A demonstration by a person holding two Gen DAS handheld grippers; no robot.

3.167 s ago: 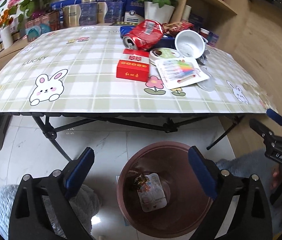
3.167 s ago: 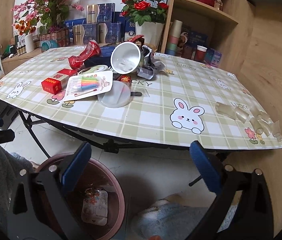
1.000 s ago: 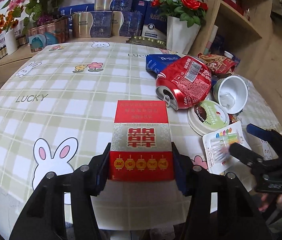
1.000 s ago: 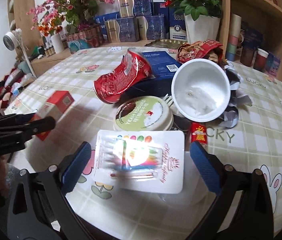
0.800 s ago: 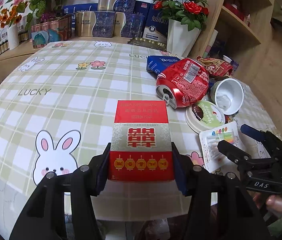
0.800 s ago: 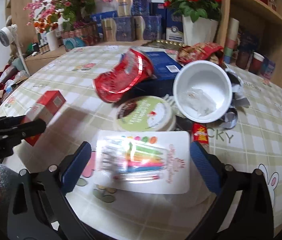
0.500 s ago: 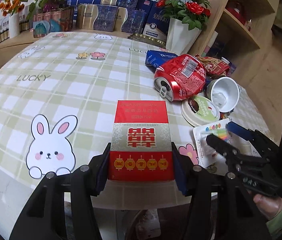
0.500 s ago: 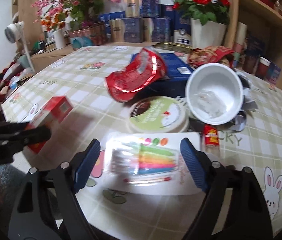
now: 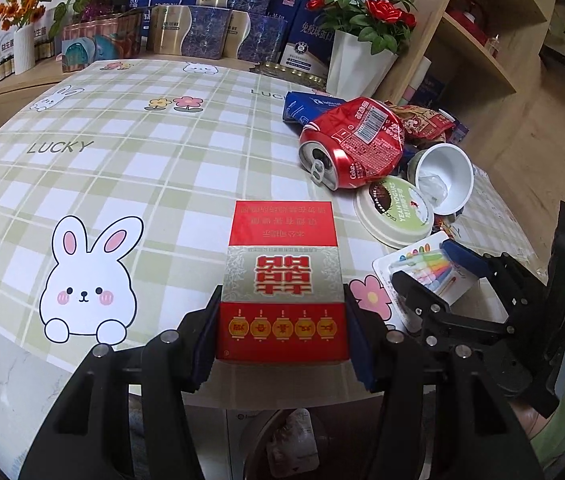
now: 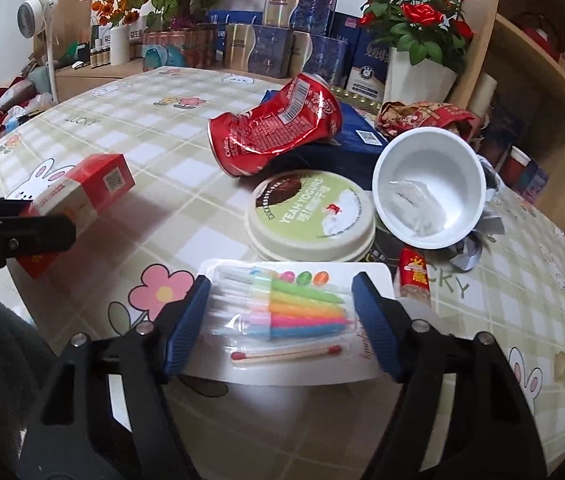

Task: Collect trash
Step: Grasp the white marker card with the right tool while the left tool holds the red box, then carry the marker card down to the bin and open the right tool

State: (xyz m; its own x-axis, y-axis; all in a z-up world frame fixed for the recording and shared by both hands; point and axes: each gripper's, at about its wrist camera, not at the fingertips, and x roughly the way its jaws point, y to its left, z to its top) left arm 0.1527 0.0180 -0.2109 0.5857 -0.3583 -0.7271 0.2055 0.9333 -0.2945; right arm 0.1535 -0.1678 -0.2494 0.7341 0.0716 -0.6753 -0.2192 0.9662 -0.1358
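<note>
A red-and-silver carton (image 9: 282,284) lies flat at the table's (image 9: 130,168) near edge. To its right lie a candle blister pack (image 10: 290,320), a green yogurt lid (image 10: 309,216), a tipped white cup (image 10: 428,188) and a crushed red can (image 10: 274,124).

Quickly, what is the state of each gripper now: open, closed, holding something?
Left gripper: closed on the red box.
Right gripper: fingers on both sides of the candle pack; whether it grips cannot be told.

One red box (image 9: 282,280); one crushed can (image 9: 352,144); one candle pack (image 10: 294,316).
</note>
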